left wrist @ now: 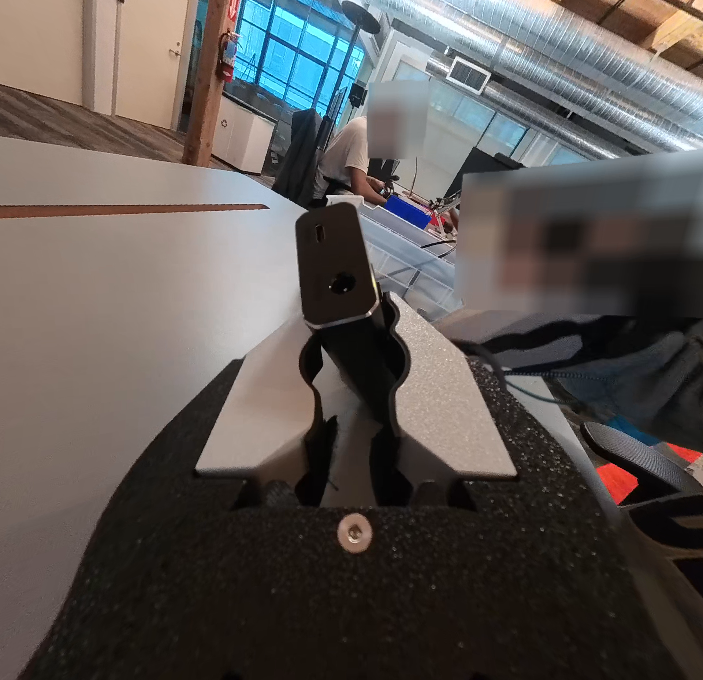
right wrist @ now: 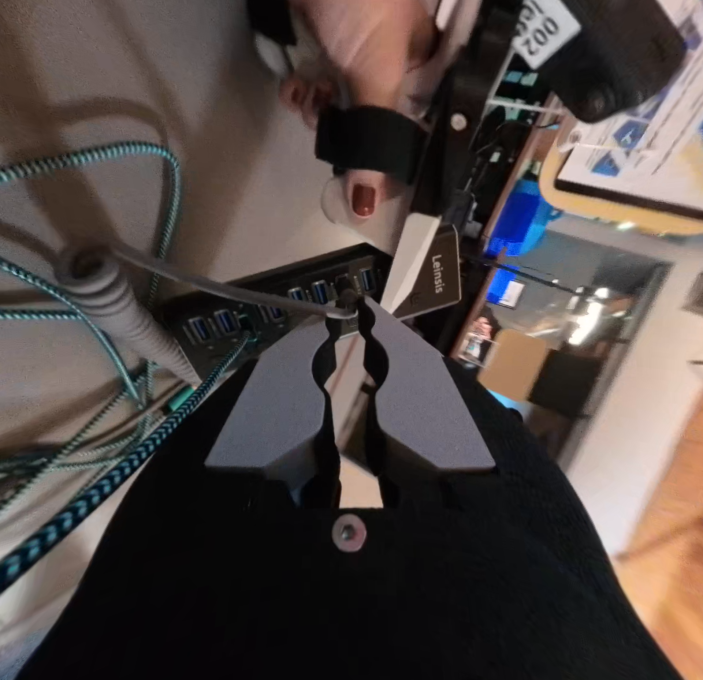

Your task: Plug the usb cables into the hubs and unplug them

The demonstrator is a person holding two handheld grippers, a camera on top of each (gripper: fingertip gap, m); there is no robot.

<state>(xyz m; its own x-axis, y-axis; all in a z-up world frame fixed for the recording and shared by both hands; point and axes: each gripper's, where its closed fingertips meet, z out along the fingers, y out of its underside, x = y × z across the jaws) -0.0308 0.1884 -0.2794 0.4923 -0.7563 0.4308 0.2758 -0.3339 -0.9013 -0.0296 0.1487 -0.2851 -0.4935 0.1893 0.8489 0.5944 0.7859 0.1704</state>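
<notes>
At tabletop edge, my left hand-held gripper (left wrist: 353,357): pinching the black USB hub (left wrist: 334,266), raised end-on.
My right hand-held gripper (right wrist: 352,312): pressed on the grey cable's plug (right wrist: 348,295), at the hub's port row (right wrist: 304,293).

An open-plan loft office or lab workspace: exposed ribbed silver ventilation ducts (left wrist: 532,53) run under a wooden-beam ceiling (left wrist: 627,11), tall blue-tinted grid windows (left wrist: 296,53) stand behind a timber post (left wrist: 207,72) carrying a red fire extinguisher (left wrist: 227,55), and a seated person in a white shirt (left wrist: 344,156) works at a cluttered bench beyond the long pale grey desk (left wrist: 133,281).
</notes>
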